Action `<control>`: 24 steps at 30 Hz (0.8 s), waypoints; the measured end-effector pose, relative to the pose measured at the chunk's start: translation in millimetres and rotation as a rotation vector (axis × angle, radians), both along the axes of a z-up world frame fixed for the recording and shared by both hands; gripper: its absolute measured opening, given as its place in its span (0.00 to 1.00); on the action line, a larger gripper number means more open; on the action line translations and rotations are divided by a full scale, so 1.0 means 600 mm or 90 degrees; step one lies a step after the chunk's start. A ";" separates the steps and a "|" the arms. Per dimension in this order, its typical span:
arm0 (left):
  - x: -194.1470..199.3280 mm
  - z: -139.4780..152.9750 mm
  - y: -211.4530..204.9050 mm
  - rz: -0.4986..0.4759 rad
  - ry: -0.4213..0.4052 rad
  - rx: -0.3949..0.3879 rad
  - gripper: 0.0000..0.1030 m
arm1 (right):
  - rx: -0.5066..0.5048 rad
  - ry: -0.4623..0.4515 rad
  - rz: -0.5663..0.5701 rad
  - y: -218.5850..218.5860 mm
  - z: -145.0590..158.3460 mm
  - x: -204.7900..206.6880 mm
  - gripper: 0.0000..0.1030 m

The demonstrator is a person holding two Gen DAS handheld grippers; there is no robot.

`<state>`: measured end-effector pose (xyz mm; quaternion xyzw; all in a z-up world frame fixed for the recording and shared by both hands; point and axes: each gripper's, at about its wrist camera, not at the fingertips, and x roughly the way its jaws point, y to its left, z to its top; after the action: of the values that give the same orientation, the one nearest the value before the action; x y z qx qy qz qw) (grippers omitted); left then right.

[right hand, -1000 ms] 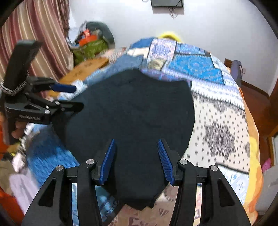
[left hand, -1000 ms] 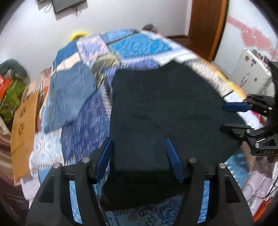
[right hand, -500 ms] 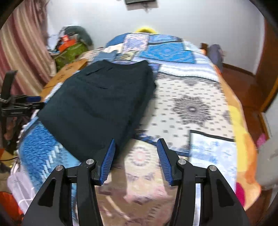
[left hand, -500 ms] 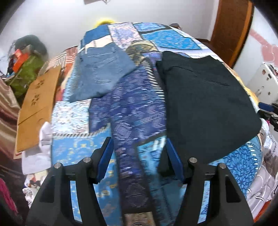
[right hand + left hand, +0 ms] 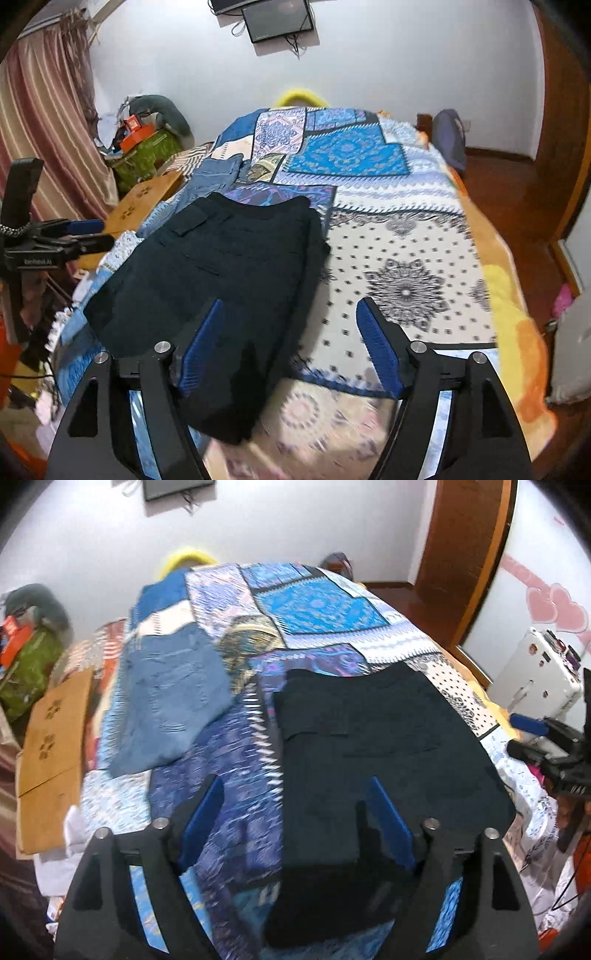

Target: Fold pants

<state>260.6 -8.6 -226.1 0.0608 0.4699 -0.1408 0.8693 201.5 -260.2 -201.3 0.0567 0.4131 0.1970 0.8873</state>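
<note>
Black pants (image 5: 373, 753) lie folded flat on the patchwork bed (image 5: 406, 236), near its front edge. Left tool (image 5: 295, 821) and right tool (image 5: 288, 341) both hover spread wide, holding nothing. I'd guess the next fold wants both near corners pinched evenly, then lifted together. Count: one black pair, one folded blue jeans (image 5: 170, 694) just beside, two tools.
</note>
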 end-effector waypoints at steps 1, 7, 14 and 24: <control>0.010 -0.007 -0.006 0.000 0.010 -0.001 0.86 | 0.003 0.013 -0.002 0.006 -0.010 0.011 0.73; 0.074 -0.091 -0.024 -0.007 0.141 -0.012 0.88 | 0.012 0.100 0.014 0.023 -0.075 0.037 0.73; 0.102 -0.133 -0.022 -0.020 0.217 -0.099 0.95 | 0.121 0.175 0.025 0.009 -0.111 0.065 0.83; 0.130 -0.131 -0.065 -0.046 0.202 -0.100 0.77 | 0.158 0.175 0.092 0.035 -0.111 0.092 0.68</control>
<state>338.7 -47.9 -304.8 -0.0132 0.5863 -0.2159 0.7806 256.6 -239.2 -267.8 0.1625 0.5060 0.3002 0.7921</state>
